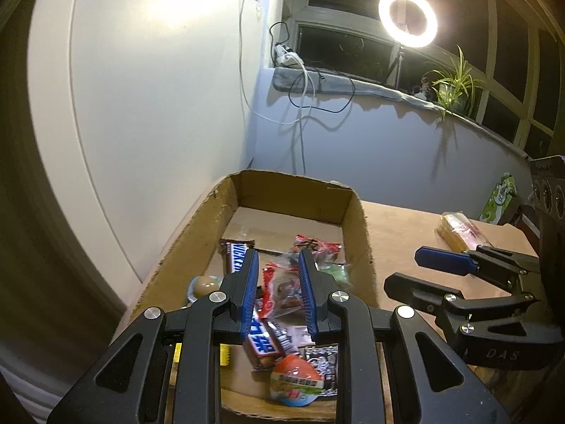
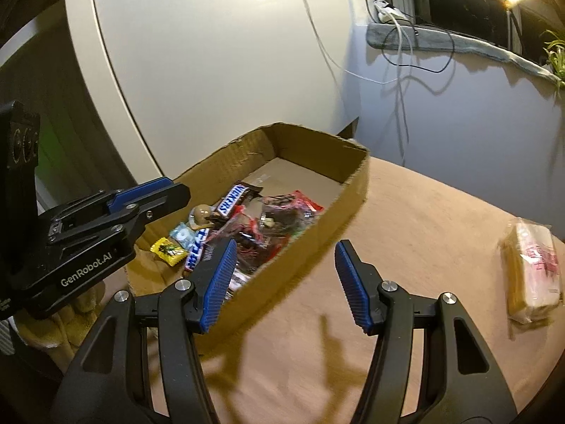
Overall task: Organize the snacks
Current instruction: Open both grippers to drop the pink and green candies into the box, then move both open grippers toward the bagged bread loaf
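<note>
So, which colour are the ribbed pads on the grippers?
Blue ribbed pads on black arms, clearest in the right wrist view.

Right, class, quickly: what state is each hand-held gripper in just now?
Left hand-held gripper: jaws narrowly apart above the cardboard box, holding nothing.
Right hand-held gripper: open, empty.

You have a plain brown cardboard box (image 2: pixel 353 190) on a tan surface (image 2: pixel 406 240), and both claws, left (image 1: pixel 276 265) and right (image 2: pixel 284 258), are black with ribbed blue pads (image 2: pixel 220 282). Inside the box you can see a brown Snickers bar (image 2: pixel 235 198) with blue-and-white lettering, a clear packet with red print (image 2: pixel 293 208), a yellow wrapper with a black pattern (image 2: pixel 168 251) and a pale blue sweet (image 2: pixel 182 235). The orange-and-white egg (image 1: pixel 296 383) lies near the front wall, and the yellowish packet with red markings (image 2: pixel 533 272) rests outside.
</note>
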Motion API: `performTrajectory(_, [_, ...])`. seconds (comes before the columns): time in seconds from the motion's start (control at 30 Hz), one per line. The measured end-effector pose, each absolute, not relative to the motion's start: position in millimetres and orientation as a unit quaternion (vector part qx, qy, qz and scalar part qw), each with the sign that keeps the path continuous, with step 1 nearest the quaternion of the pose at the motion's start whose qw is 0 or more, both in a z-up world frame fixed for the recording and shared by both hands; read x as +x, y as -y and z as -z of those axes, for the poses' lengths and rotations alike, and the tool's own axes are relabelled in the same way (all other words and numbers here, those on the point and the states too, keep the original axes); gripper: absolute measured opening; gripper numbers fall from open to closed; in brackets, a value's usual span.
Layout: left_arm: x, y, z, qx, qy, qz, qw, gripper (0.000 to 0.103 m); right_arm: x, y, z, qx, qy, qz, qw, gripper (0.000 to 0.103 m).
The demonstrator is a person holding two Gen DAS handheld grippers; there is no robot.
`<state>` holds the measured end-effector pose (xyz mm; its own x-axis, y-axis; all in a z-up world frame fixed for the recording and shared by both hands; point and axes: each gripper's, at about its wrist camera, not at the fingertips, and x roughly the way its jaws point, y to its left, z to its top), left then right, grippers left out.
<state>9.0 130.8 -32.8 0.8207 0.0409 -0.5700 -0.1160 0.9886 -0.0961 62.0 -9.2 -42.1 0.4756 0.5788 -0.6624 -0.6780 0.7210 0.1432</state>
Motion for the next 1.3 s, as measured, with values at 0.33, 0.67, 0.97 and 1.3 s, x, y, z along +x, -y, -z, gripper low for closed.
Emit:
performTrajectory(0.33, [13, -105, 29, -0.051, -0.296, -0.026, 0.953, 0.026, 63, 34, 39, -0.085, -0.358, -0.345, 0.863, 0.074])
performTrajectory(0.67, [20, -69, 28, -0.042, -0.301, 0.009, 0.953, 0.037, 85, 126, 18, -0.011, -0.338, -0.272, 0.901, 0.075])
performTrajectory(0.97, [38, -23, 29, -0.055, -0.313, 0.071, 0.945, 0.058, 120, 207, 13, 0.056, -0.339, -0.203, 0.917, 0.083])
performTrajectory(1.3, [86, 45, 46, -0.099, -0.365, 0.169, 0.910, 0.066, 164, 247, 42, 0.096, -0.382, -0.172, 0.903, 0.084])
